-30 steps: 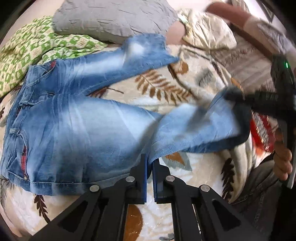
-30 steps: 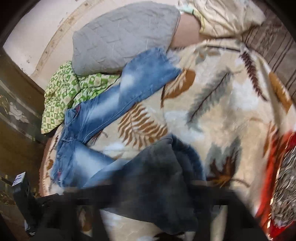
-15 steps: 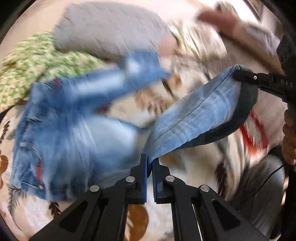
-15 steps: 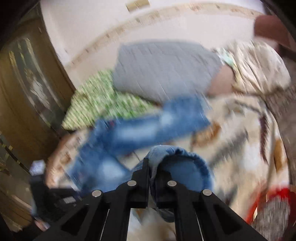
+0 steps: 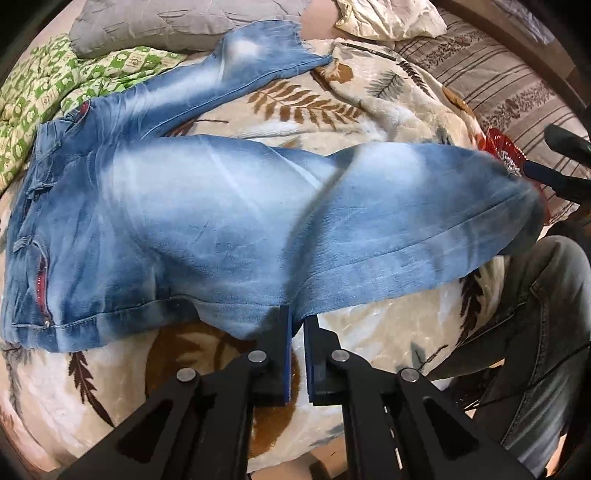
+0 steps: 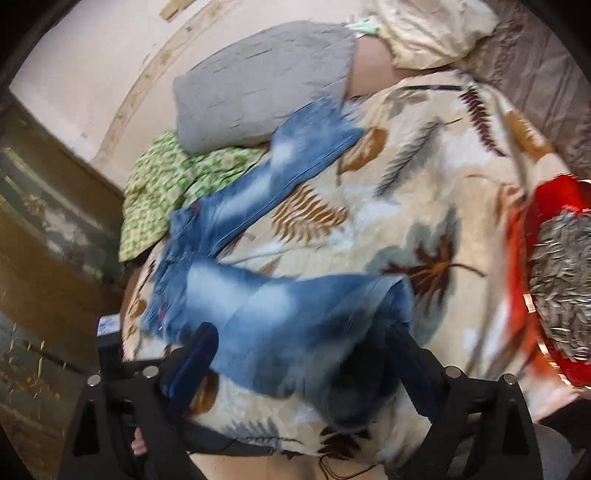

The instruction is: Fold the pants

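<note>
Faded blue jeans (image 5: 207, 206) lie spread on a leaf-print blanket (image 5: 332, 99), waistband at the left, one leg running to the far pillow, the other stretched flat to the right. My left gripper (image 5: 297, 325) is shut on the near edge of this leg. In the right wrist view the jeans (image 6: 280, 325) lie just ahead of my right gripper (image 6: 299, 350), whose fingers (image 6: 195, 354) stand wide apart around the leg's hem end. The right gripper also shows at the right edge of the left wrist view (image 5: 561, 173).
A grey pillow (image 6: 266, 81) and a green patterned cloth (image 6: 162, 184) lie at the far side. A red bowl of seeds (image 6: 557, 280) sits on the blanket at the right. A cream pillow (image 5: 391, 18) and striped bedding (image 5: 509, 81) lie beyond. The person's knee (image 5: 535, 314) is near right.
The near leg, lifted and held folded by both grippers, has been pulled out to the right and laid flat. The right gripper has opened and let go of the hem.
</note>
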Motion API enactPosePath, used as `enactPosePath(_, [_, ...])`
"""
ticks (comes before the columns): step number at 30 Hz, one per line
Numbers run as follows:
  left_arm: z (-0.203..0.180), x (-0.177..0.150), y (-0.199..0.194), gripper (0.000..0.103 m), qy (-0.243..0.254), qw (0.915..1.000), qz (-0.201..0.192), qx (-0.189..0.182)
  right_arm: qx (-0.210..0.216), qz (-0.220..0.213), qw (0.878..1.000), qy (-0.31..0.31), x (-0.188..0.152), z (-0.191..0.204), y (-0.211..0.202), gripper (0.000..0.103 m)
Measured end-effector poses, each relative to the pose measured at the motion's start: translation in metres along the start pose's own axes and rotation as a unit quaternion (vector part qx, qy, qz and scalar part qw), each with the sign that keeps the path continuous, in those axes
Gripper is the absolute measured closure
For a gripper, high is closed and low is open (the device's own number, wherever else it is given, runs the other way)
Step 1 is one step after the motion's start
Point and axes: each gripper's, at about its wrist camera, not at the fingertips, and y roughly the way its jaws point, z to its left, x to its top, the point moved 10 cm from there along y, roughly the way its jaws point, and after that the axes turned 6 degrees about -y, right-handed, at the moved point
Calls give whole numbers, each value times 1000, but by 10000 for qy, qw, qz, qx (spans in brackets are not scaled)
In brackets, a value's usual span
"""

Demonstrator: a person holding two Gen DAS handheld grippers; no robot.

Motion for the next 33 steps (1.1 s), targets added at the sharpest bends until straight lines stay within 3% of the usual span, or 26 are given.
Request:
enactPosePath(2, [-5,-1,-1,94,33,10000,-68,-40,-314,138,9991,262,6,-14,13,10])
enactPosePath(4, [-11,-1,-4,83,62,9997,-151,-155,-663,428,9957,488,4,-28,31,14])
enactPosePath(6, [-14,0,-4,76,95,9996,-218,-150,-873,575,9924,656,0,-41,46,34])
enactPosePath(8, [-13,-2,-2,76,108,9997,-223,-52,-903,728,9904,756,0,-51,66,75])
enactPosePath(10, [-11,-3,5,76,48,9999,-134,-67,-976,861,9874,899,1,-60,77,85])
enactPosePath(12, [-10,-2,7,76,19,9999,-129,-55,-814,584,9918,796,15,-52,69,86])
enactPosePath(14, [-11,3,1,76,-50,9995,-283,-162,-1127,-30,9934,214,43,-37,41,86])
enactPosePath(17, [-10,13,-15,76,-208,9972,-607,-377,-951,-798,9914,-421,78,-5,-1,87])
enactPosePath(22, [8,25,-29,68,-665,9916,-1006,-472,-1416,-1188,9771,-1055,96,-1,-9,87])
enactPosePath(24, [14,27,-30,68,-811,9899,-1042,-518,-1958,-656,9719,-1132,82,-29,27,87])
enactPosePath(29, [14,26,-23,68,-813,9913,-949,-401,-2076,991,9727,-310,33,-83,91,84])
enactPosePath(31, [11,25,-24,59,-723,9917,-1008,-339,-1790,868,9800,-17,34,-85,82,84])
enactPosePath(33, [9,26,-26,44,-654,9916,-1095,-224,-1628,556,9851,58,44,-80,69,74])
